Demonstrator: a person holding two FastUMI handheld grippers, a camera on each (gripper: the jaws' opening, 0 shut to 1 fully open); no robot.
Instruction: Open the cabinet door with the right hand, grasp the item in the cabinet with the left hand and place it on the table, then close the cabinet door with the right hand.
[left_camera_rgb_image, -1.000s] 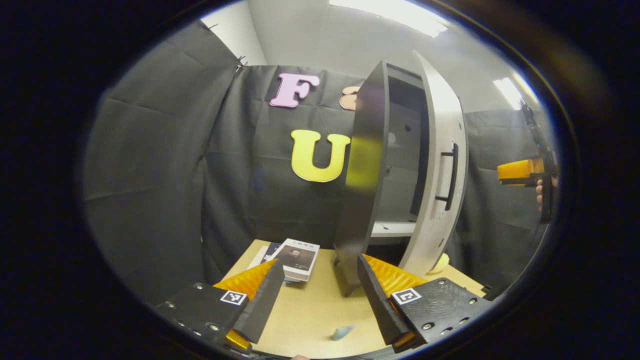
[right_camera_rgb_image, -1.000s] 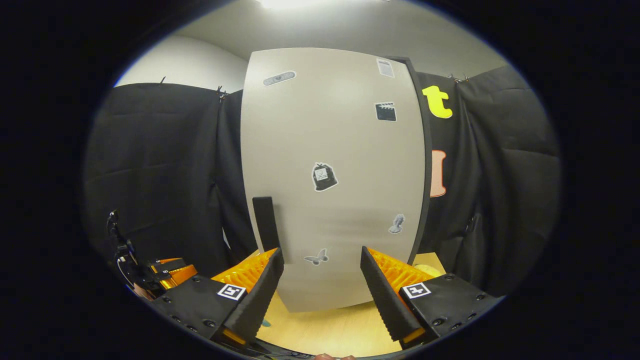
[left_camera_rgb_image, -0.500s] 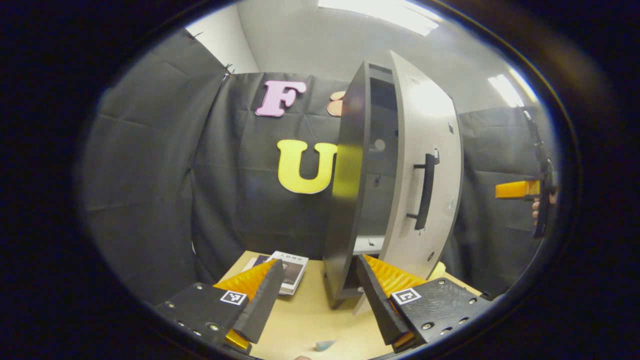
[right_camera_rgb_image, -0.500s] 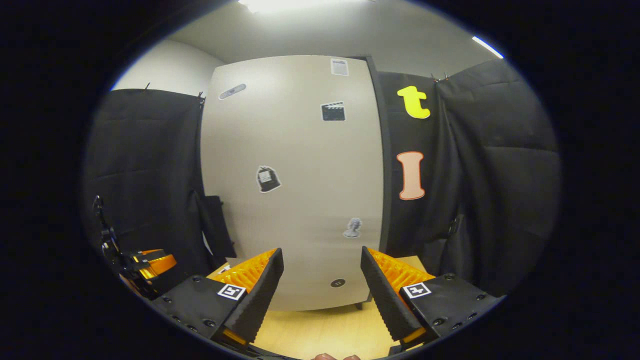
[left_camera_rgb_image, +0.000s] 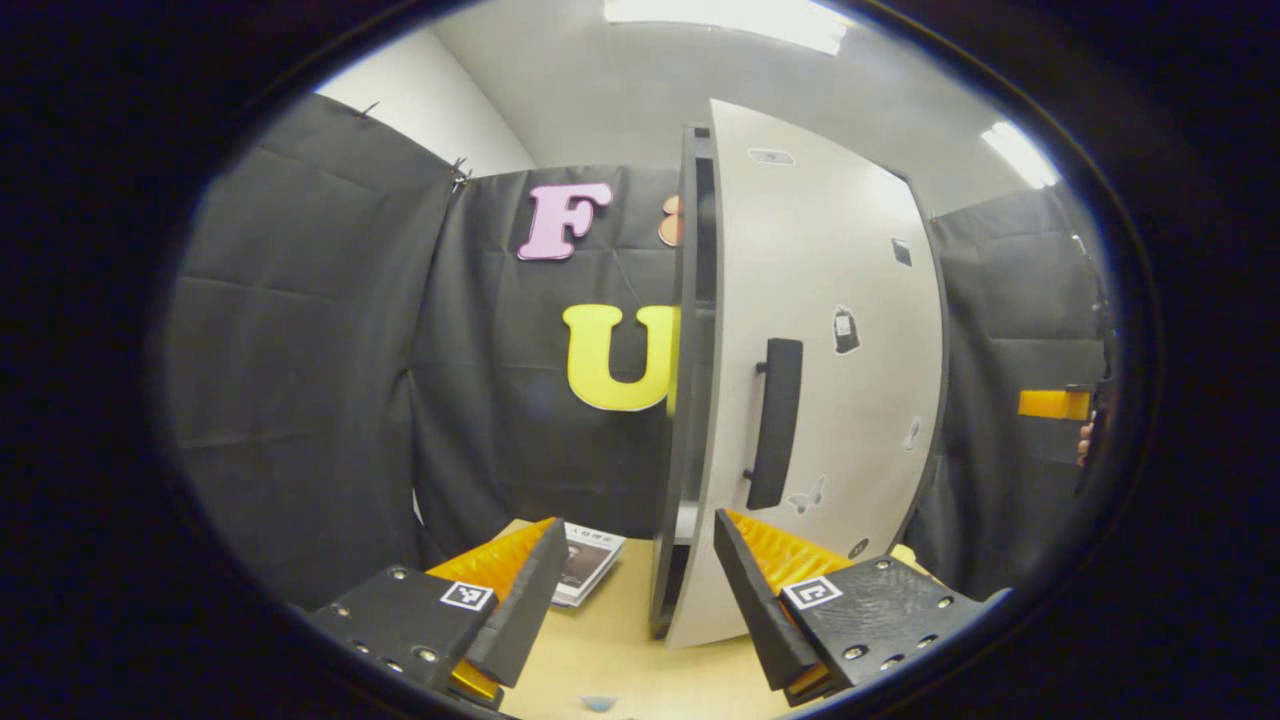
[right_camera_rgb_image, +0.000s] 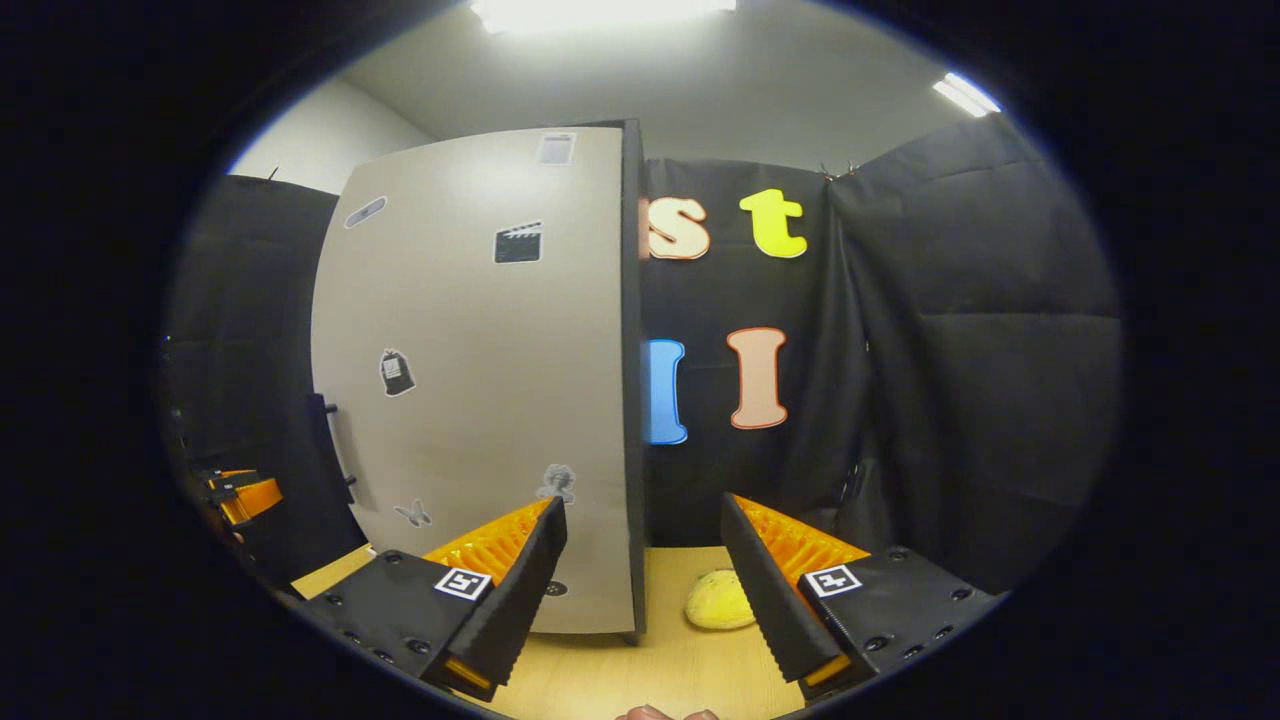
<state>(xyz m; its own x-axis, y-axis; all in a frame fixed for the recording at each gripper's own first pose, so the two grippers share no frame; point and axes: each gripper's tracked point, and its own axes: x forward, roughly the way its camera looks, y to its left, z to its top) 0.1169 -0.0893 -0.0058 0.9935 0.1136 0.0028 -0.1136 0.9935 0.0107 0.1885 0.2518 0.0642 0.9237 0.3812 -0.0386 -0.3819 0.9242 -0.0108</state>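
Cabinet door (left_camera_rgb_image: 830, 370) nrly shut, thin gap at edge; 2 grippers clear.

1. I see the cabinet (left_camera_rgb_image: 690, 400), tall and dark-sided, standing upright on the table.
2. Its pale door (left_camera_rgb_image: 830, 330), dotted with small stickers, sits almost shut, a narrow gap showing.
3. The door's black handle (left_camera_rgb_image: 775, 420) runs vertically near the opening edge.

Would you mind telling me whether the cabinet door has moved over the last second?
Yes. In the left gripper view the cabinet door has swung toward the dark cabinet frame, narrowing the wide gap to a slit.
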